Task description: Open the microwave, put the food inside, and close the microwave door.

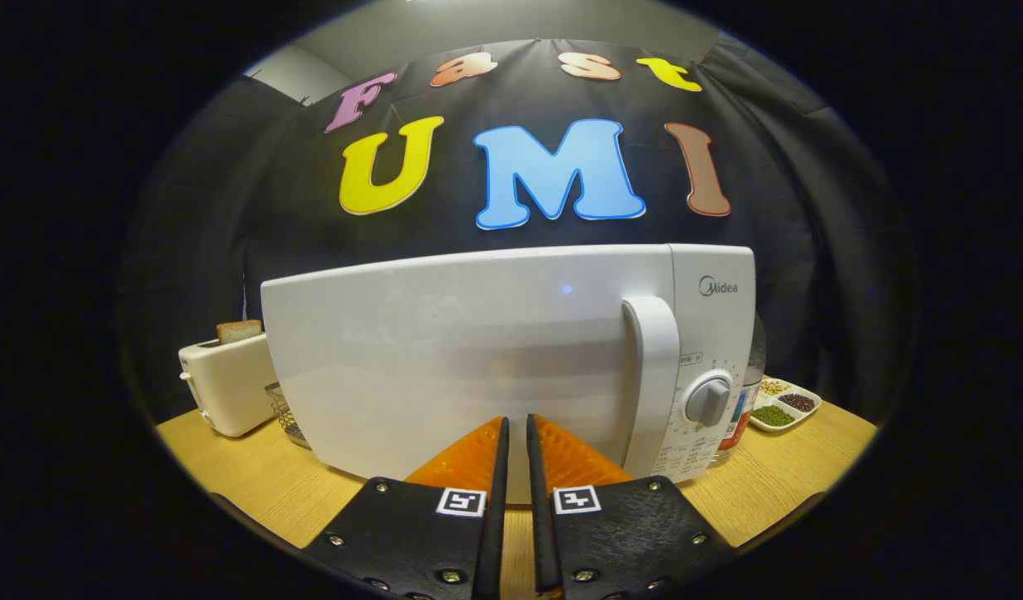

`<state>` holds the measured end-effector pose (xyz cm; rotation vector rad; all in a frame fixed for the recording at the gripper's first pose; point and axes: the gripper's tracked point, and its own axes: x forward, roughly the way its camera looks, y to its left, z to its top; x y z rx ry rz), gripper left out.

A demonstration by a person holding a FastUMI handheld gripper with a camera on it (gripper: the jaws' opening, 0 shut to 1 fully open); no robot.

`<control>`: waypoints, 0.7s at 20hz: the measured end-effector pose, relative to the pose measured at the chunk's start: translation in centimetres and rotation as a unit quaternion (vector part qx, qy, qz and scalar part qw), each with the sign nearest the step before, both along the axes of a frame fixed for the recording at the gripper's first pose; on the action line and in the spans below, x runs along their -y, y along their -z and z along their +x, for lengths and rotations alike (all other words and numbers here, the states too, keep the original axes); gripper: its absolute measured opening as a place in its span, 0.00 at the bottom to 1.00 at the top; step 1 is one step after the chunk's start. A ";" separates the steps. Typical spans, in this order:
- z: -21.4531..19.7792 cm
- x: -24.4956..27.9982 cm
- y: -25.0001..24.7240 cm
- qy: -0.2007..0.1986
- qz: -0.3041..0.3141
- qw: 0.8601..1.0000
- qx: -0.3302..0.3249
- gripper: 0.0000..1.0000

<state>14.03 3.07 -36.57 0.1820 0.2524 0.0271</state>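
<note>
While its two fingers sit drawn together with only a thin slit between them and nothing clamped in that slit, the hand-held gripper (516, 429) faces the door (445, 358) of a white microwave (511, 350) that stands on a light wooden table (253, 487). The fingertips point at the lower part of the door, very close to it; whether they touch the panel cannot be told. The door lies flush against the oven body, closed. Its upright handle (653, 375) is at about one o'clock from the fingertips, just beside the control panel, where a round timer knob (709, 400) sits at roughly two o'clock. No food item lies between the fingers.

At about nine o'clock from the fingertips, beyond the microwave's left edge, a cream toaster (220, 383) stands on the table with a slice of bread (238, 331) sticking up from its slot. A wire basket (286, 417) sits between the toaster and the microwave, partly hidden by the oven's corner. At three o'clock, past the control panel, a clear bottle (741, 417) stands just behind the microwave's right side, and further right a small divided dish (785, 404) holds beans or grains in separate compartments, green, dark and pale. Black cloth forms the booth wall behind everything.
</note>
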 end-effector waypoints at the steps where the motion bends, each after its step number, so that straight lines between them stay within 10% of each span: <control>1: -0.4 0.1 -0.7 0.004 0.001 1.000 -0.001 0.15; 14: -11.4 -2.0 -23.1 -0.021 -0.037 0.989 0.140 0.15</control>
